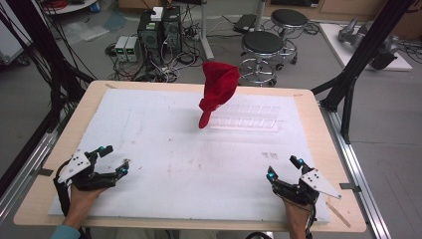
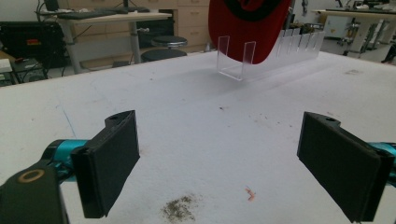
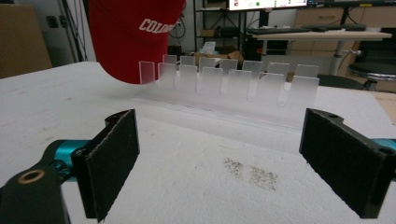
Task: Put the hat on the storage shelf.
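My left gripper (image 1: 113, 160) rests low at the near left of the table (image 1: 308, 102), fingers (image 2: 109, 161) spread wide, nothing between them. My right gripper (image 1: 281, 167) sits at the near right, fingers (image 3: 348, 163) equally wide, also empty. Both lie on the white foam sheet (image 1: 164, 144) that covers the table.

Farther out, at the far centre: a clear acrylic rack (image 1: 246, 118) with a row of upright dividers. A red cap (image 1: 216, 89) stands on edge in the slot at the rack's left end; the other slots hold nothing.

The right gripper view gives white lettering on the cap, only partly readable, and a dark smudge (image 3: 252, 172) on the foam before the rack. The left gripper view gives the cap's dark inner lining and an end-on look down the rack.

Cap well apart from both grippers, ahead and between them.
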The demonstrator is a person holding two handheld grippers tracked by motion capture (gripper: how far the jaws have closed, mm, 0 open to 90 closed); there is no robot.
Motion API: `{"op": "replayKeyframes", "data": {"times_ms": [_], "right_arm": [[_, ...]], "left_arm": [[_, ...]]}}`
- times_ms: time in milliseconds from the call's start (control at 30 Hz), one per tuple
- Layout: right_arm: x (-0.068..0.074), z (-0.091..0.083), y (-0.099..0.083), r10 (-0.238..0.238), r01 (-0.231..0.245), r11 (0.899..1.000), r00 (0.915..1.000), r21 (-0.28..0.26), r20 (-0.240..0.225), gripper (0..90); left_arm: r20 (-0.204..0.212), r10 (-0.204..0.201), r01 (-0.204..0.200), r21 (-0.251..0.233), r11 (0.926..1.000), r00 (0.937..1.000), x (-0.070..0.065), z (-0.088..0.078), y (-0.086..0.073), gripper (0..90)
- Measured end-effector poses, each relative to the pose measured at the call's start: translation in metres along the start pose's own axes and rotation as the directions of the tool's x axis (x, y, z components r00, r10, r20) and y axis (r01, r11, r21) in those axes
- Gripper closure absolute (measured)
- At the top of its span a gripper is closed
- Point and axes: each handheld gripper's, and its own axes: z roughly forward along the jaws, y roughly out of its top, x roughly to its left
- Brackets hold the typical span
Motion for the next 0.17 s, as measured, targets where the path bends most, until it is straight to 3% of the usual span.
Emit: {"op": "replayKeyframes", "data": {"times_ms": [167], "right_arm": [[-0.0012, -0.0005, -0.0001, 0.014, -0.014, 1.0, 0.9999, -0.003, 0.009, 11.0]], "left_arm": [[-0.01, -0.004, 0.003, -0.028, 0.9996, 0.9999, 0.0001, -0.0023, -0.0011, 13.3]]}}
